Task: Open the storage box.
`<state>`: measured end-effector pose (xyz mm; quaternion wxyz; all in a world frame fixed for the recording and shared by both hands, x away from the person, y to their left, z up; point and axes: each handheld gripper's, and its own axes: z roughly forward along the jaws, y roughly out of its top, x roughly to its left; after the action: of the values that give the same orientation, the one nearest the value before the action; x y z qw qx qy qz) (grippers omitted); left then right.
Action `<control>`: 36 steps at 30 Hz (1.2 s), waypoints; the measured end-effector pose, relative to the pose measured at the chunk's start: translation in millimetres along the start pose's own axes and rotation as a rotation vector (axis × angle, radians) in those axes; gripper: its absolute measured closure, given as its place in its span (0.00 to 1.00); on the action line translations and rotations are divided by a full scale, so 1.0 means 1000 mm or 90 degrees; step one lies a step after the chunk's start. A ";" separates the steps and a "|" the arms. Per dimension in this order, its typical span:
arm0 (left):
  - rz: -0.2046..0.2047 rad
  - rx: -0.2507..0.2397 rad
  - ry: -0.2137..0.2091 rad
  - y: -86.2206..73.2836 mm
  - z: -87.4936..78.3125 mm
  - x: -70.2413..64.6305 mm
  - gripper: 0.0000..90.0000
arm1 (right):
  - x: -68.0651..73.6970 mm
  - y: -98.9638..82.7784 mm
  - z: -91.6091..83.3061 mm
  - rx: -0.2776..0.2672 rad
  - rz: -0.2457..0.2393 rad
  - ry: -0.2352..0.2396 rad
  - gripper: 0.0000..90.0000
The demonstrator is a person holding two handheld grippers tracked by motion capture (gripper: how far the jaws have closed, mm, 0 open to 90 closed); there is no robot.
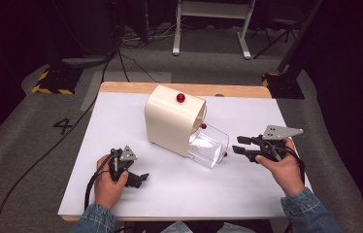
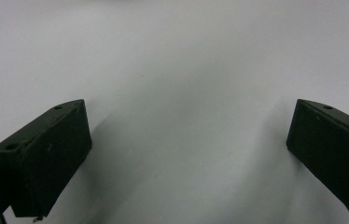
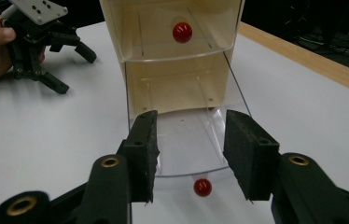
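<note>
High view: white table (image 1: 170, 194), wooden edge at far side. Cream cabinet (image 1: 172, 121) stands near centre, turned at an angle, red knob (image 1: 180, 98) on its top. Clear drawer (image 1: 209, 144) pulled out of cabinet's lower front toward R side, resting on table; small red knob (image 1: 225, 154) on drawer front.

R gripper (image 1: 240, 144) held in R hand (image 1: 281, 167), just beside drawer front, not touching; jaws apart, nothing between them. In R gripper view the two black pads (image 3: 245, 151) straddle the drawer's clear front w/ a gap each side; drawer knob (image 3: 202, 187) sits low between jaws. Upper clear drawer (image 3: 172, 32) closed, w/ its own red knob (image 3: 182, 32).

L gripper (image 1: 138, 178) in L hand (image 1: 107, 187), near front-left of table, well apart from cabinet, pointing down at tabletop. L gripper view: jaws wide apart, bare white surface (image 2: 186, 93) between. Denim sleeves (image 1: 310, 208) at bottom edge
</note>
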<state>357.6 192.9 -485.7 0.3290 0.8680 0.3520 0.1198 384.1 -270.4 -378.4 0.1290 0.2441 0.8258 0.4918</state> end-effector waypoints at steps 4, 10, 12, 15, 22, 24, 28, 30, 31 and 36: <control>-0.001 0.000 -0.001 0.000 0.000 0.000 0.00 | -0.003 0.010 0.013 -0.006 -0.004 0.007 0.61; -0.002 -0.002 0.000 0.000 0.000 0.000 0.00 | -0.011 0.025 0.039 -0.011 0.000 0.022 0.62; -0.003 -0.002 -0.002 0.000 0.000 0.000 0.00 | -0.014 0.029 0.046 -0.015 -0.001 0.024 0.62; -0.003 -0.003 -0.001 -0.001 0.000 0.000 0.00 | -0.017 0.034 0.058 -0.020 -0.008 0.034 0.63; -0.003 -0.004 -0.002 -0.001 0.000 0.000 0.00 | -0.019 0.038 0.080 -0.028 -0.010 0.033 0.69; -0.003 -0.004 -0.003 -0.001 0.000 0.000 0.00 | -0.019 0.037 0.085 -0.035 -0.012 0.050 0.71; -0.002 -0.005 -0.002 -0.001 0.000 0.000 0.00 | -0.019 0.036 0.091 -0.039 -0.019 0.064 0.71; -0.002 -0.005 -0.002 -0.001 0.000 0.000 0.00 | -0.019 0.036 0.092 -0.042 -0.017 0.069 0.72; -0.002 -0.005 -0.002 -0.001 0.000 0.000 0.00 | -0.019 0.036 0.093 -0.045 -0.017 0.074 0.73; -0.002 -0.006 -0.001 -0.001 0.000 0.000 0.00 | -0.018 0.037 0.098 -0.043 -0.019 0.083 0.78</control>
<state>356.8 193.0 -486.5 0.3331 0.8662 0.3525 0.1205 454.3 -192.1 -394.1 0.0902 0.1946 0.8188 0.5325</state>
